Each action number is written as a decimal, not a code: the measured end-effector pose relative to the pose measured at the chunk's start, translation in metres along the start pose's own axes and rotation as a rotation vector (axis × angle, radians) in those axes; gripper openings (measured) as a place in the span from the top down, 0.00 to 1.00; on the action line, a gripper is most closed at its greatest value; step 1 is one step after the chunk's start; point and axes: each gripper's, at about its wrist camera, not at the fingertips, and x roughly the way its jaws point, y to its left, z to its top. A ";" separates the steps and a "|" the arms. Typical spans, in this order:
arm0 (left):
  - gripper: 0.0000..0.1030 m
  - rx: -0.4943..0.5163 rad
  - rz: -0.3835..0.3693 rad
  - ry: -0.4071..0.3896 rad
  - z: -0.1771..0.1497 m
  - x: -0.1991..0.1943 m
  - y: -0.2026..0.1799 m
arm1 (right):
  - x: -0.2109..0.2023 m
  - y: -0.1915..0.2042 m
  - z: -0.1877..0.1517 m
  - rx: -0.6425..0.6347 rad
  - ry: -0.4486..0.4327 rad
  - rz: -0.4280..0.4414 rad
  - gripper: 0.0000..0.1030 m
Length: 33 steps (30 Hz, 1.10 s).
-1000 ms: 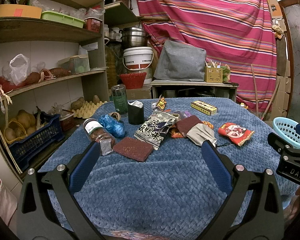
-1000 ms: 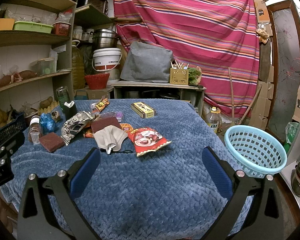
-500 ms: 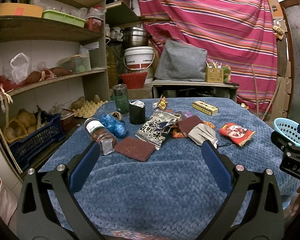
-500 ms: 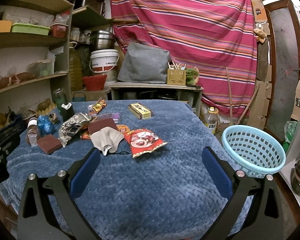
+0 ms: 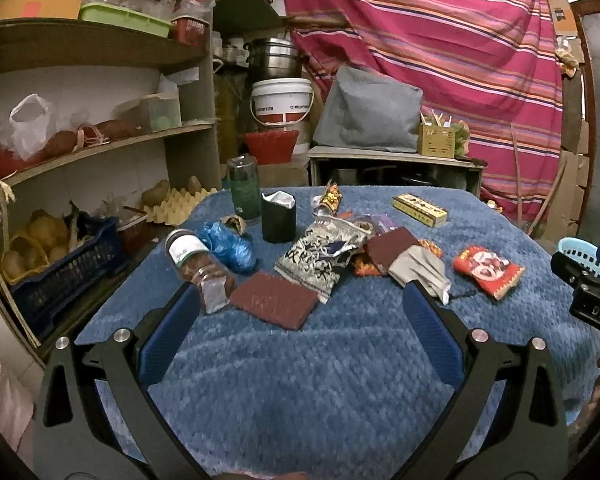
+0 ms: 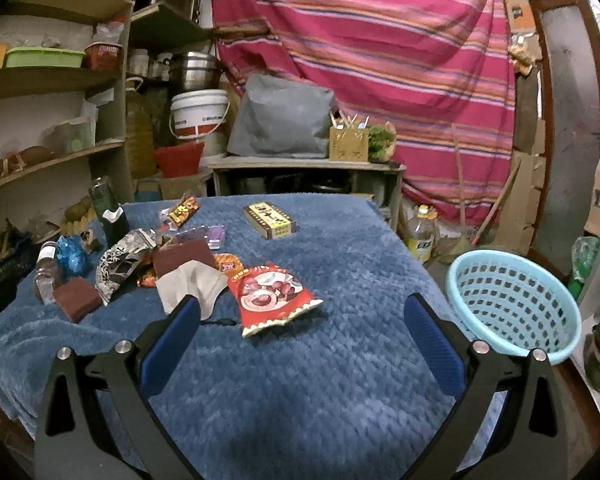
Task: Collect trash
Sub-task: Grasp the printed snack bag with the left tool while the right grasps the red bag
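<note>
Across the middle of both frames, a blue blanket (image 6: pixel 340 264) carries scattered trash: a red snack packet (image 6: pixel 270 294) at center of the right wrist view, a black-and-white wrapper (image 5: pixel 320 256) and a maroon pad (image 5: pixel 274 305) in the left wrist view. At the right edge sits a light blue basket (image 6: pixel 512 300). The left gripper (image 5: pixel 300 306) and the right gripper (image 6: pixel 300 308) both gape wide, holding nothing.

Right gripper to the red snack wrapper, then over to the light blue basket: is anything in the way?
Nothing visible blocks either leg. The open right gripper faces the red snack wrapper across bare blue blanket. The grey cloth lies just left of it. The light blue plastic basket sits off the table's right edge, and looks empty.
</note>
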 end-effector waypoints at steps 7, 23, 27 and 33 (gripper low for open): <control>0.05 0.002 -0.021 -0.011 0.038 0.030 -0.006 | 0.039 0.005 0.023 -0.047 0.062 0.008 0.04; 0.05 0.041 -0.032 0.168 0.037 0.138 -0.023 | 0.123 -0.003 0.011 -0.141 0.240 -0.034 0.04; 0.05 0.063 0.030 0.226 0.027 0.158 -0.021 | 0.131 -0.005 0.008 -0.141 0.273 -0.026 0.04; 0.05 0.061 0.025 0.288 0.021 0.180 -0.016 | 0.140 -0.003 0.001 -0.140 0.318 -0.001 0.04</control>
